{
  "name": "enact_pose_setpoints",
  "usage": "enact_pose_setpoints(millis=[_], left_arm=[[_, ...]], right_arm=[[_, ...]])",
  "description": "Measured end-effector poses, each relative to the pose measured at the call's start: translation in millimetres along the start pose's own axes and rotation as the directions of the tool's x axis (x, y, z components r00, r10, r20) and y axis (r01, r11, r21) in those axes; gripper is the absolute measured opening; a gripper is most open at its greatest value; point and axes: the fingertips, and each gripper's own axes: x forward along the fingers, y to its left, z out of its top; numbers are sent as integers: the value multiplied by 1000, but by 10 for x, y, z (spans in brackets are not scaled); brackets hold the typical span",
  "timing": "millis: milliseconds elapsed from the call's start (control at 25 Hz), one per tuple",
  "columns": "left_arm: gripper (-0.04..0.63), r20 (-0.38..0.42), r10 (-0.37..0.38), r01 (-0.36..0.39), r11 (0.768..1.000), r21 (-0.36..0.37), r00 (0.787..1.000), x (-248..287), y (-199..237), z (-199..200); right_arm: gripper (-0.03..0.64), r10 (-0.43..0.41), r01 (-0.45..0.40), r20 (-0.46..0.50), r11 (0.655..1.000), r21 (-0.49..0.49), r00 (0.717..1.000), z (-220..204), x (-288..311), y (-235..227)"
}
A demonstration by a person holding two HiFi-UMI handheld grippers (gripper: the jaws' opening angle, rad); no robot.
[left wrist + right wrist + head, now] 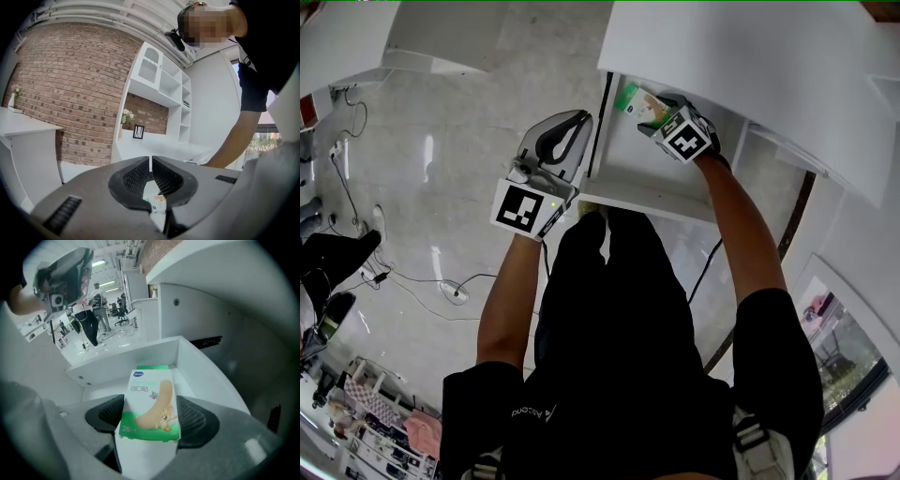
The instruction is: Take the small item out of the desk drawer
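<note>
The right gripper [150, 417] clamps its 2 wide-set jaws on the green-and-white cardboard plaster box [151, 399] inside the open white desk drawer [206, 376], near its left edge, while the left gripper [151, 161] hangs closed and empty.

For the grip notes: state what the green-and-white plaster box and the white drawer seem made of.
Green-and-white plaster box: thin printed card, slightly glossy, going by its crisp folded edges. White drawer: likely painted or laminated board, smooth and matt; flat square-edged panels, core unseen.
</note>
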Motion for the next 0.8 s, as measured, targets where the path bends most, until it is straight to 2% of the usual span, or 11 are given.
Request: enact_pose_setpoints(millis=[240, 480, 640, 800], left_arm=[[15, 8, -19, 19, 1000, 11, 1000, -62, -62, 77], [15, 47, -31, 30, 999, 20, 998, -156, -143, 434], [15, 67, -51, 49, 999, 21, 996, -187, -241, 637], [15, 92, -79, 77, 997, 25, 993, -215, -378, 857]], right_arm=[[350, 5, -5, 39, 1000, 2, 999, 67, -368, 191], [348, -24, 21, 192, 1000, 23, 981, 423, -1123, 448], [348, -99, 80, 326, 994, 71, 940, 675, -1671, 456], [348, -186, 126, 463, 980, 157, 866, 969, -2230, 444]])
